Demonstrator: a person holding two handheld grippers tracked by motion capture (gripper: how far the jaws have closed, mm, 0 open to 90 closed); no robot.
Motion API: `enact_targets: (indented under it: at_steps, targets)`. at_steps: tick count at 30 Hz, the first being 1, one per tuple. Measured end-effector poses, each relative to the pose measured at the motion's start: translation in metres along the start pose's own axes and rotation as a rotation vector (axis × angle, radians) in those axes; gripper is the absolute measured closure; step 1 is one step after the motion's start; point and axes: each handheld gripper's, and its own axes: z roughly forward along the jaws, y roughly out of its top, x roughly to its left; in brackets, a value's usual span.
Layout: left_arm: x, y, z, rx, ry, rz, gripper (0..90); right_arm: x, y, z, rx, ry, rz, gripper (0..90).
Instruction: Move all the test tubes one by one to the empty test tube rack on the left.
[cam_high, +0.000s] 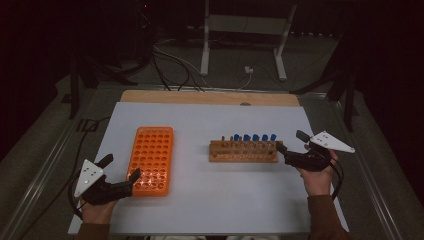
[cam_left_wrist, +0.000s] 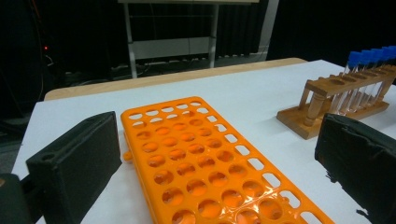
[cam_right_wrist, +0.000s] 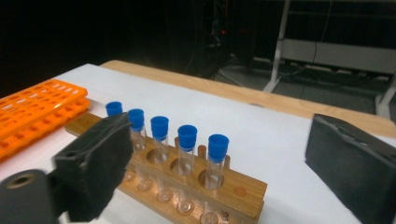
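tubes (cam_right_wrist: 217, 161) with blue caps (cam_right_wrist: 218, 146) are seen standing upright in a row along the back line of holes of a wooden rack (cam_high: 243, 151), toward the right half of the white tabletop (cam_high: 210, 200); five are counted in the right gripper view. they appear to be thin clear glass or plastic, so they are judged light, slick and easily cracked; a hold just under the cap, where the tube clears the rack, is judged safest, with a straight upward lift so the wall is not levered against the hole. the front holes of the wooden rack look empty.

an orange rack (cam_high: 151, 160) of many empty wells is laid flat toward the left half of the tabletop, well apart from the wooden one. it looks like stiff, light moulded plastic.

the right gripper (cam_high: 291, 145) is held just beside the right end of the wooden rack, jaws spread and holding nothing. the left gripper (cam_high: 120, 168) is held at the near left corner of the orange rack, likewise spread and empty.
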Motion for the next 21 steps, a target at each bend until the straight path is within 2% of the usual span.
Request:
enact_targets:
  at_steps: [3,4,7,8,12,16,21]
  targets:
    - [0.0,-0.001,0.0,0.004,-0.001,-0.005,0.9,-0.001,-0.002,0.008,0.023,-0.007,0.003,19.6]
    - [0.001,-0.001,0.0,0.004,0.0,-0.007,0.9,-0.001,-0.003,0.012,0.037,-0.021,0.001,23.5]
    - [0.001,-0.001,0.0,0.001,0.001,-0.009,1.0,0.0,-0.006,0.019,0.046,-0.022,-0.007,35.9]
    - [0.001,-0.001,0.0,0.001,0.0,-0.009,1.0,0.0,-0.006,0.021,0.053,-0.04,-0.008,40.5]
    - [0.001,-0.001,0.0,0.005,-0.001,-0.002,0.9,0.001,-0.009,0.029,0.082,-0.046,-0.005,49.9]
    - [0.0,-0.002,0.0,0.006,-0.001,0.0,1.0,-0.001,-0.012,0.034,0.103,-0.033,0.023,53.1]
    - [0.0,-0.002,0.0,0.006,-0.002,0.001,0.9,-0.001,-0.016,0.042,0.131,-0.038,0.039,57.5]
